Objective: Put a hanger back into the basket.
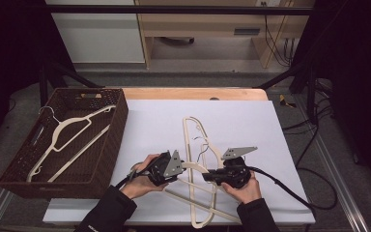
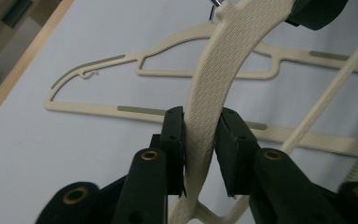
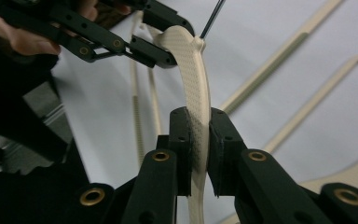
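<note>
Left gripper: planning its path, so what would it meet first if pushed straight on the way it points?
Probably the right gripper, which holds the same cream plastic hanger just ahead; depth is unclear.

We see a dim room with a brightly lit white surface point(image 1: 251, 121); up close the black jaws blur softly, and shadows stay faint.

Cream, dot-textured hanger point(image 2: 209, 93), black grippers, white table sheet point(image 1: 149, 125), dark brown woven basket point(image 1: 116, 125), grey plates.
</note>
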A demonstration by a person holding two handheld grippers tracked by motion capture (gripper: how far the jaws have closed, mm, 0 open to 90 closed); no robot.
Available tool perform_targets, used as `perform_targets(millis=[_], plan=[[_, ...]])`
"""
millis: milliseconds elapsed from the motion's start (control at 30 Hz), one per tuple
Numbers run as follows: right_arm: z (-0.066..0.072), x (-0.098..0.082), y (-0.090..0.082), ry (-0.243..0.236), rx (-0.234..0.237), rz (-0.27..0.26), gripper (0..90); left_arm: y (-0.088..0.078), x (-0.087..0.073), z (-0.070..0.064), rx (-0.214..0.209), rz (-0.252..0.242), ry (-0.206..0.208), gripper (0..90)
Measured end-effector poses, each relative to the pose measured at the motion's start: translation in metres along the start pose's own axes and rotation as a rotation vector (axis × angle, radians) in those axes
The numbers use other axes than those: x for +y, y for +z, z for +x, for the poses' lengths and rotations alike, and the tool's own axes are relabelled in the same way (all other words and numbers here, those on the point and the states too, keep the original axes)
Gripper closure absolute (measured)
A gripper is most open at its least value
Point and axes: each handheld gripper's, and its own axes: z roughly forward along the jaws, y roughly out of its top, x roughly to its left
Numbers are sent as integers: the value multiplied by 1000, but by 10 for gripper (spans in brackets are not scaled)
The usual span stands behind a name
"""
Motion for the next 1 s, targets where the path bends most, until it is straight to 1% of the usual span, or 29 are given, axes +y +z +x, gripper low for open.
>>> perform_targets(millis=[33, 100, 133, 167, 200, 233, 267, 333, 367, 400, 467, 500, 533, 600, 667, 733, 767, 800, 833, 867, 900, 933, 967, 1000], plan=[[0, 0, -1, -9, 18, -5, 828, -3, 0, 1, -13, 2, -14, 664], [3, 2, -7, -16, 68, -27, 851, -10, -1, 4, -26, -12, -31, 628], [5, 3, -9, -23, 92, -40, 866, -14, -1, 5, -37, -16, -46, 596], [7, 4, -12, -40, 97, -51, 868, -17, -2, 7, -32, -29, -56, 555], [11, 6, -15, -52, 78, -48, 868, -20, -2, 8, -41, -39, -69, 537], [13, 7, -16, -64, 86, -44, 868, -23, -1, 10, -51, -46, -77, 517], [16, 9, -17, -62, 105, -49, 869, -27, -1, 11, -46, -58, -82, 497], [22, 12, -18, -83, 143, -53, 869, -33, 1, 13, -56, -70, -79, 489], [25, 13, -18, -93, 138, -56, 869, -36, 2, 13, -56, -73, -78, 490], [28, 15, -18, -115, 125, -52, 869, -38, 3, 13, -63, -68, -74, 502], [32, 19, -18, -140, 112, -43, 869, -41, 5, 13, -89, -64, -71, 540], [33, 20, -17, -145, 120, -38, 869, -42, 6, 13, -111, -55, -67, 561], [34, 20, -16, -148, 125, -39, 869, -43, 7, 13, -135, -41, -61, 615], [35, 21, -16, -158, 131, -36, 868, -44, 8, 13, -157, -28, -53, 704], [34, 21, -15, -162, 136, -29, 867, -44, 8, 12, -174, -1, -45, 725], [34, 21, -14, -162, 138, -24, 857, -45, 8, 11, -187, 12, -54, 739], [34, 21, -14, -170, 128, -30, 843, -46, 8, 11, -193, 19, -58, 750], [35, 20, -15, -177, 102, -44, 824, -47, 8, 10, -211, 15, -68, 764], [34, 20, -16, -183, 88, -59, 798, -49, 8, 9, -224, 9, -77, 780], [35, 20, -18, -178, 71, -69, 769, -51, 8, 8, -225, 3, -83, 791], [35, 21, -20, -181, 57, -85, 743, -56, 9, 6, -239, -4, -83, 799], [36, 21, -23, -183, 42, -101, 697, -57, 10, 4, -242, -14, -92, 818], [36, 21, -24, -186, 37, -112, 676, -60, 11, 2, -251, -13, -86, 829], [37, 20, -26, -198, 20, -128, 636, -62, 11, 0, -256, -17, -90, 844]])
